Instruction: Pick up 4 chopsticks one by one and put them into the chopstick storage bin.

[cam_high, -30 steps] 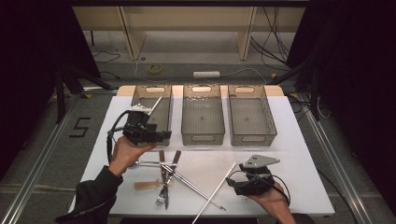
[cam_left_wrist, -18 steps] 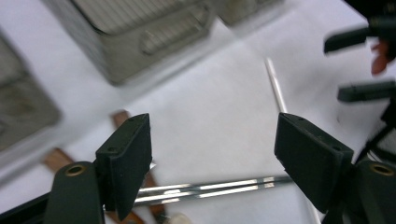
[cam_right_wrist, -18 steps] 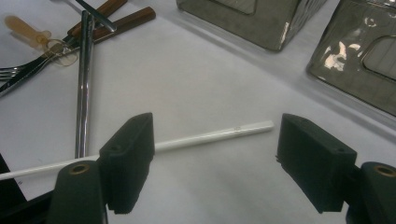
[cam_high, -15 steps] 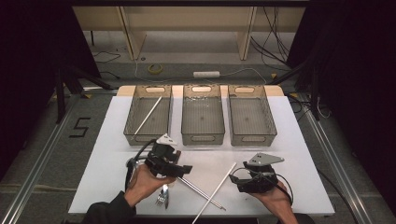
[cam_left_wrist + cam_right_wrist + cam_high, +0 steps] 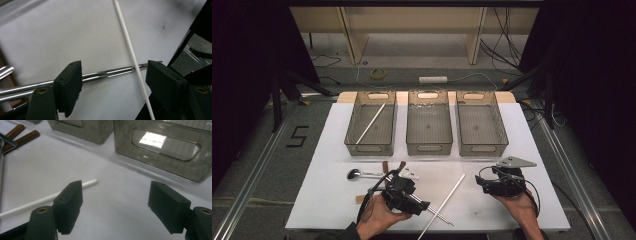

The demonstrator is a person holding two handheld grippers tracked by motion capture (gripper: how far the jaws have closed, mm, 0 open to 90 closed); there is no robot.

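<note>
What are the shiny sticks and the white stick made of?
The shiny sticks look like polished metal: silvery, with bright reflections and a ridged tip. The white stick is probably plastic, smooth and evenly white, though painted wood can't be ruled out.

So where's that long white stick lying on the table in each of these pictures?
High view: the white stick lies slantwise on the table, between the two hands, low and centre.
Left gripper view: it runs from the top middle down to the bottom right, crossing over the metal rods.
Right gripper view: its rounded end pokes out beside the near jaw at left.
Shared landmark: the white table.
</note>
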